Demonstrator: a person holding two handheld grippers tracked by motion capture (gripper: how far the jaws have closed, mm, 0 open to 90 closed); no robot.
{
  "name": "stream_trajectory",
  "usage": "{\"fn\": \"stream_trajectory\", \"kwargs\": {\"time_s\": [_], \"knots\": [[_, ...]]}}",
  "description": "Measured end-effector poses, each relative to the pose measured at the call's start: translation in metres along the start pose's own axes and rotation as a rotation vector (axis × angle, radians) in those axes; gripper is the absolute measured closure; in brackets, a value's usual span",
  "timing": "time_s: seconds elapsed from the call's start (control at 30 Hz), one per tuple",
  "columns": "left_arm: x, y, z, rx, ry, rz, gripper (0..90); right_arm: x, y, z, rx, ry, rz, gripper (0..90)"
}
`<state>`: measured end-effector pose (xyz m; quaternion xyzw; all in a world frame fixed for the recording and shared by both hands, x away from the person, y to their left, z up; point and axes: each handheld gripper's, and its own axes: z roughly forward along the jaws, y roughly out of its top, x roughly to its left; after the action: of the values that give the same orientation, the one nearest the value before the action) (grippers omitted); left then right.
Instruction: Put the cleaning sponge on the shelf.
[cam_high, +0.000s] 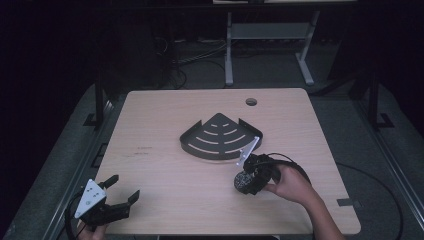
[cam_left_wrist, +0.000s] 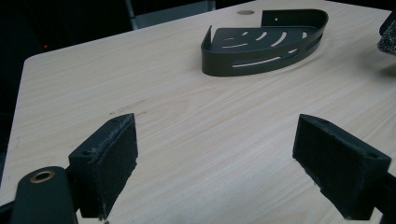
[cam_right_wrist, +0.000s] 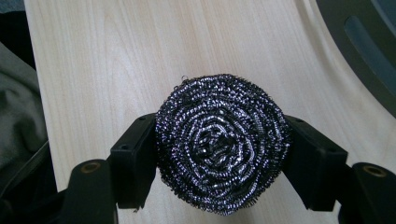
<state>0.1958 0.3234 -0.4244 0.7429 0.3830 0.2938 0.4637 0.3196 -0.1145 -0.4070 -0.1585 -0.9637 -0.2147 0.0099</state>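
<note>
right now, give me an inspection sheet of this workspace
surface: pale wood table with a round hole near the far edge; faint marks left of centre
job's things: steel scourer clamped in the right gripper, near the table's right front; dark slotted corner shelf flat at mid-table, nothing in it
clutter: nothing seen
grippers: right shut on the scourer, pads pressing both sides; left gripper open at the front left corner, nothing between its pads
cables: black cable loops from the right gripper; more cables on the floor beyond the table
surroundings: dark room, grey floor, white frame legs behind the table
</note>
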Motion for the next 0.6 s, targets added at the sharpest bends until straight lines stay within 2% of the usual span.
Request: {"fn": "stream_trajectory", "kwargs": {"time_s": [0.6], "knots": [[0.000, 0.000, 0.000, -0.002, -0.002, -0.003, 13.3, -0.011, 0.014, -0.012, -0.033, 0.027, -0.001, 31.6]]}}
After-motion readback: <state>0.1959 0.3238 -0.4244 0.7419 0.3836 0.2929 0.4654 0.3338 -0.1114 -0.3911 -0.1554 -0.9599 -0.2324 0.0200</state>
